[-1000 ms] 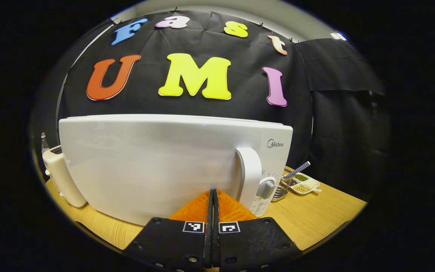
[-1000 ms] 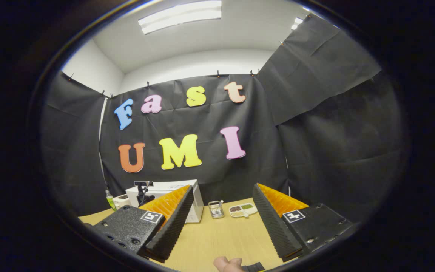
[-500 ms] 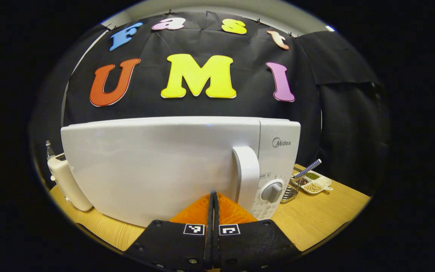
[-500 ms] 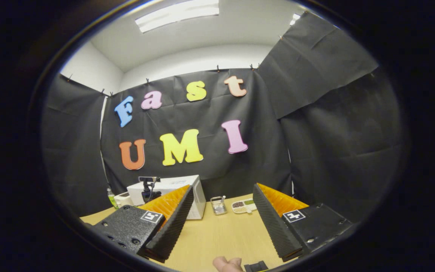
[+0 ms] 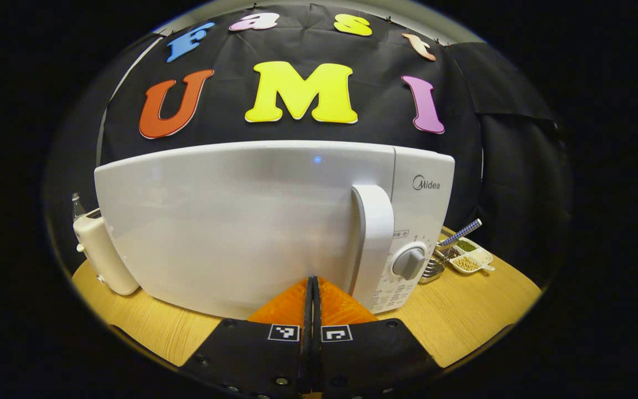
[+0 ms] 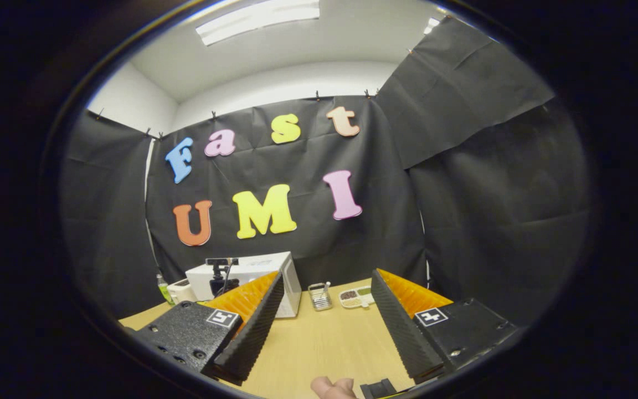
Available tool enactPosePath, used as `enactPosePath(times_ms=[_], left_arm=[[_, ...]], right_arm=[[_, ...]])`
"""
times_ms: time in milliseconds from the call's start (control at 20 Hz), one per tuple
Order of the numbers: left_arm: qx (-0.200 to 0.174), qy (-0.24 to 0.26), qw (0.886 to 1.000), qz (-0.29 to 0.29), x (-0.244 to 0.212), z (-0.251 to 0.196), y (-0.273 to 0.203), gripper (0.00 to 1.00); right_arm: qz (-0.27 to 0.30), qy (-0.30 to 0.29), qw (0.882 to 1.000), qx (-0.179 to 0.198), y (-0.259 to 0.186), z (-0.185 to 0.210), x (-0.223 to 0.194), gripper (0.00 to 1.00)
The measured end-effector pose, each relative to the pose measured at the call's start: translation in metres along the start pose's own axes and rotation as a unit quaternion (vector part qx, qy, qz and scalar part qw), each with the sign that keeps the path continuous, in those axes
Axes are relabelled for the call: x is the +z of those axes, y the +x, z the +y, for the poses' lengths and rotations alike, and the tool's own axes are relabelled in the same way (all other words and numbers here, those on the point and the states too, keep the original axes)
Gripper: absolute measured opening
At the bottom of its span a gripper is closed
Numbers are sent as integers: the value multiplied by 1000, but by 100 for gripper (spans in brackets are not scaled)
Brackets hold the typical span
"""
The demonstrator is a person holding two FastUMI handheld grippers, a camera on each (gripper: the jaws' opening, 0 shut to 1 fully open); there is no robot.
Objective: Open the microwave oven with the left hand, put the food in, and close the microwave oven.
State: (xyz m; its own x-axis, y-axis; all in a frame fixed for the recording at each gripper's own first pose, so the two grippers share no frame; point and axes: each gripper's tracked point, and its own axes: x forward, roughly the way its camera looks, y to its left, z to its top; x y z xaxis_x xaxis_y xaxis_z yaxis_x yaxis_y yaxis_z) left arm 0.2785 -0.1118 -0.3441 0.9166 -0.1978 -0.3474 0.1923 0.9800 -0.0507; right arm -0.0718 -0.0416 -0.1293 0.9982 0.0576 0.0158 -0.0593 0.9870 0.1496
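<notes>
Left gripper [image 5: 312,288]: fingers clenched together, nothing between them, tips near the lower front of the microwave oven [image 5: 252,221], just left of the door handle [image 5: 375,244].

Right gripper [image 6: 322,310]: fingers spread wide and empty, held well back over the wooden table [image 6: 319,343]; part of a hand [image 6: 333,387] showed at the bottom edge of the right gripper view.

Microwave oven: white, door shut, standing on the table against the booth wall. Handling, as judged — a rigid, heavy box unlikely to slide; the smooth door offers no purchase (glossy, probably slippery), so the upright handle is the place to hook or pinch.

Control dial [image 5: 407,261]: right of the handle — best avoided.

Neighbours: cream toaster [image 5: 100,255] close on the left; wire basket [image 5: 434,265] and divided snack dish [image 5: 471,257] to the right.

Open room: bare tabletop in front; the door probably swings toward the toaster side.
</notes>
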Motion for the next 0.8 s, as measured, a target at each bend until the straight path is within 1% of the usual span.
enactPosePath(times_ms=[150,200,250,300,350,400,450,500,650,700,750,800], left_arm=[[1,-3,1000,-7,5,7,-24,0],[3,-5,1000,-6,8,10,-37,0],[8,-5,1000,-4,9,13,-50,0],[28,1,1000,-7,14,23,-66,7],[33,5,999,-12,20,27,-82,29],[38,7,999,-17,26,30,-100,59],[38,6,999,-29,33,30,-118,71],[41,1,998,-39,43,31,-137,96],[61,-12,996,-56,57,36,-194,96],[67,-12,996,-56,58,34,-213,96],[72,-13,996,-57,57,33,-230,95],[75,-17,995,-57,58,31,-248,95]], right_arm=[[15,-2,1000,2,4,6,-9,100],[21,-2,1000,3,6,9,-12,91],[26,-2,1000,4,6,11,-15,91],[31,-1,999,5,6,14,-18,91],[34,0,999,5,6,17,-18,91],[36,0,999,5,6,19,-18,91],[36,-1,999,5,5,23,-17,91],[35,-4,999,6,4,26,-17,91],[32,-11,999,7,0,35,-14,91],[30,-11,999,9,-2,38,-12,100],[29,-12,999,10,-4,40,-9,100],[27,-14,999,11,-6,43,-8,91]])
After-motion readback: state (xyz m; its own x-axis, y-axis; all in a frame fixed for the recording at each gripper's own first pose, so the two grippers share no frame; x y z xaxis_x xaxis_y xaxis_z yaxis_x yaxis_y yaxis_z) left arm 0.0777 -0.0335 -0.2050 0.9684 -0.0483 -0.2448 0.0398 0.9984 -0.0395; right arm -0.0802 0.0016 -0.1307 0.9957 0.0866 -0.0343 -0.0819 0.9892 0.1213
